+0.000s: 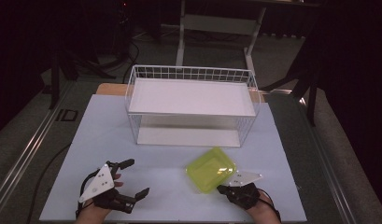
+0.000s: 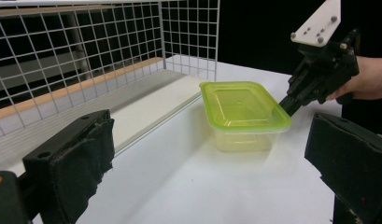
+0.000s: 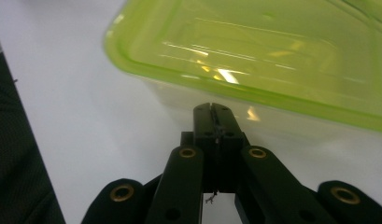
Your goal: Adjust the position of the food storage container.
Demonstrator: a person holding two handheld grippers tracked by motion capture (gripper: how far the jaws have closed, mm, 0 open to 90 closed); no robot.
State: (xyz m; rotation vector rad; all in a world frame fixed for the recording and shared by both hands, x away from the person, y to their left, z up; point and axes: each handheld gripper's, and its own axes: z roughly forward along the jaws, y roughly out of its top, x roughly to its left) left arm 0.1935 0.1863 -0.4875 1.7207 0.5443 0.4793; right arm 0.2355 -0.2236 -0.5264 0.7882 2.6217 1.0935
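A clear plastic container with a yellow-green lid (image 1: 211,169) stands on the white table (image 1: 156,163), just in front of the wire rack. My right gripper (image 1: 220,189) is at its near right corner, jaws shut with nothing between them. In the right gripper view the shut tips (image 3: 212,109) sit just under the lid's rim, at the container (image 3: 272,51) wall. The left gripper view shows the same gripper (image 2: 286,103) at the container's (image 2: 240,107) right edge, held by a hand. My left gripper (image 1: 138,177) rests open at the table's front left, its black pads (image 2: 72,163) wide apart and empty.
A white wire rack (image 1: 191,100) with two white shelves stands at the middle back of the table; its mesh wall (image 2: 86,56) is to the left in the left gripper view. Bare table lies between the grippers. Dark floor and a desk frame (image 1: 216,28) lie beyond.
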